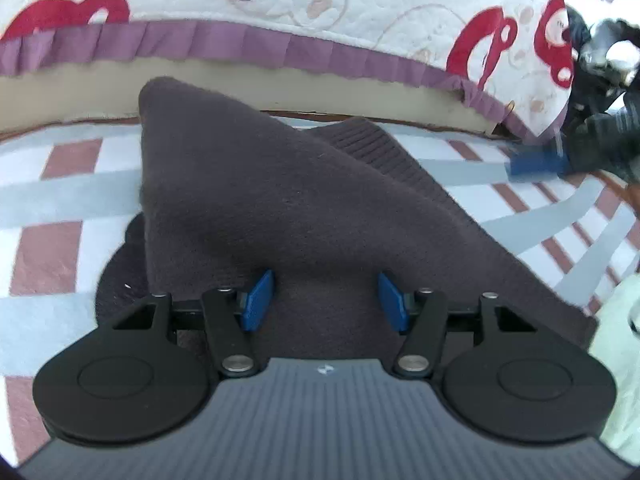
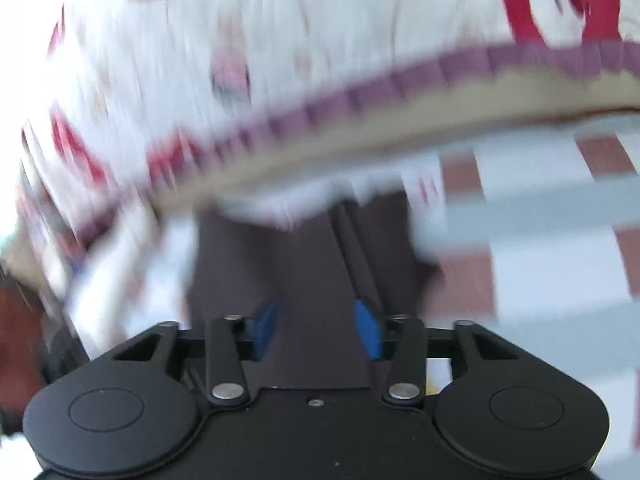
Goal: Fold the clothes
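one sweater [image 1: 280, 200], right view blurred

Checked sheet [image 1: 60, 216] carries dark knit garment [image 1: 260, 200]; quilt [image 1: 360, 12] at far edge.

free: checked sheet [image 1: 72, 184] flanking sweater [image 1: 260, 200] | blocked ahead: quilt [image 1: 360, 8]

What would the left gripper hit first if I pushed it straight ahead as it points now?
Most likely the dark sweater: its raised fold fills the line directly ahead of the open left gripper, between the blue pads. Depth is unclear, but nothing else lies in front.
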`<state>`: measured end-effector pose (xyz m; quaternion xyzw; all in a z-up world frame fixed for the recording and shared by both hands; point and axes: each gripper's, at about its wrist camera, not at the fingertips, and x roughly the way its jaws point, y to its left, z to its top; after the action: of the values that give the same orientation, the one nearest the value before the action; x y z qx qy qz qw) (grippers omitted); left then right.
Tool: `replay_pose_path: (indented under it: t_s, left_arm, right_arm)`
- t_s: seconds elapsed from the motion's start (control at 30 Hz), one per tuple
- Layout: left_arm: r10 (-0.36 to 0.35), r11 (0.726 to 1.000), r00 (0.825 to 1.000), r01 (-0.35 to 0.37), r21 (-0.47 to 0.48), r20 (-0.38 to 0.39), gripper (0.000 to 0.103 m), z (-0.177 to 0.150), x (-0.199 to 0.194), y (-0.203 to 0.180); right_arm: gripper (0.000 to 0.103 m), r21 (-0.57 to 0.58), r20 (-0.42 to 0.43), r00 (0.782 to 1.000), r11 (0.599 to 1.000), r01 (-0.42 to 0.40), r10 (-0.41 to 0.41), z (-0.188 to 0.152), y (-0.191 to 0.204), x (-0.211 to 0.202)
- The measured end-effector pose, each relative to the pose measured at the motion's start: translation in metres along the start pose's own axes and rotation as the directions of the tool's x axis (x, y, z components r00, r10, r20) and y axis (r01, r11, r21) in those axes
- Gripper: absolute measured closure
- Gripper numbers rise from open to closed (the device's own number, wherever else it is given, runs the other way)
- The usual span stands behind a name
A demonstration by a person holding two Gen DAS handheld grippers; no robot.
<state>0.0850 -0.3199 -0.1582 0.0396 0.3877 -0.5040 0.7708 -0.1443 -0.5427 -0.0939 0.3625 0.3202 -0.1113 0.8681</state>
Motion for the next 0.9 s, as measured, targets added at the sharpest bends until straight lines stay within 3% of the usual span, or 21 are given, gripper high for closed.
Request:
replay_pose_path:
  t_s: [0.07, 0.17, 0.27, 0.37, 0.4, 0.43, 0.47, 0.57, 0.7, 0.8, 0.9]
  left_arm:
    - [-0.034, 0.999, 0.999, 0.034, -0.042, 0.002, 0.047, 0.001, -0.002, 0.007]
    - [-0.055, 0.996, 0.998, 0.055, -0.068, 0.006, 0.047, -0.001, -0.002, 0.012]
    - [-0.041, 0.998, 0.999, 0.041, -0.038, 0.004, 0.047, -0.002, -0.001, 0.008]
    - [-0.026, 1.0, 1.0, 0.026, -0.017, 0.007, 0.047, -0.003, 0.0, 0.005]
    - [-0.021, 1.0, 1.0, 0.021, -0.017, 0.006, 0.047, -0.003, -0.001, 0.004]
    - [-0.016, 1.0, 1.0, 0.016, -0.02, 0.001, 0.047, -0.003, -0.001, 0.004]
    - [-0.017, 1.0, 1.0, 0.017, -0.021, -0.002, 0.047, -0.002, -0.002, 0.005]
    - [-0.025, 0.999, 1.0, 0.025, -0.021, -0.011, 0.047, 0.0, -0.004, 0.005]
    - [-0.062, 0.997, 0.998, 0.063, -0.051, 0.01, 0.047, 0.002, -0.004, 0.01]
    - [-0.09, 0.994, 0.996, 0.091, -0.063, 0.027, 0.047, 0.004, -0.006, 0.012]
    - [-0.094, 0.993, 0.994, 0.098, -0.071, 0.048, 0.047, 0.01, -0.015, 0.015]
  right_arm:
    - [0.05, -0.002, 0.015, 1.0, 1.0, -0.009, 0.009, 0.019, 0.006, 0.017]
    - [0.05, -0.14, -0.046, 0.996, 0.987, 0.074, -0.081, 0.032, 0.017, 0.064]
    - [0.05, -0.269, -0.115, 0.973, 0.95, 0.162, -0.198, 0.033, 0.02, 0.115]
    - [0.052, -0.37, -0.115, 0.946, 0.897, 0.241, -0.302, 0.025, 0.021, 0.147]
    - [0.061, -0.394, -0.069, 0.947, 0.881, 0.263, -0.313, 0.021, 0.026, 0.143]
    - [0.091, -0.417, -0.005, 0.949, 0.863, 0.286, -0.316, 0.017, 0.033, 0.135]
    - [0.098, -0.438, 0.059, 0.947, 0.844, 0.31, -0.317, 0.012, 0.039, 0.127]
    - [0.1, -0.481, 0.226, 0.919, 0.783, 0.394, -0.324, 0.003, 0.054, 0.104]
    - [0.1, -0.479, 0.327, 0.845, 0.697, 0.533, -0.422, 0.012, 0.041, 0.083]
    - [0.1, -0.458, 0.248, 0.841, 0.707, 0.539, -0.481, 0.011, 0.02, 0.101]
    - [0.091, -0.432, 0.142, 0.836, 0.727, 0.534, -0.53, 0.01, -0.002, 0.123]
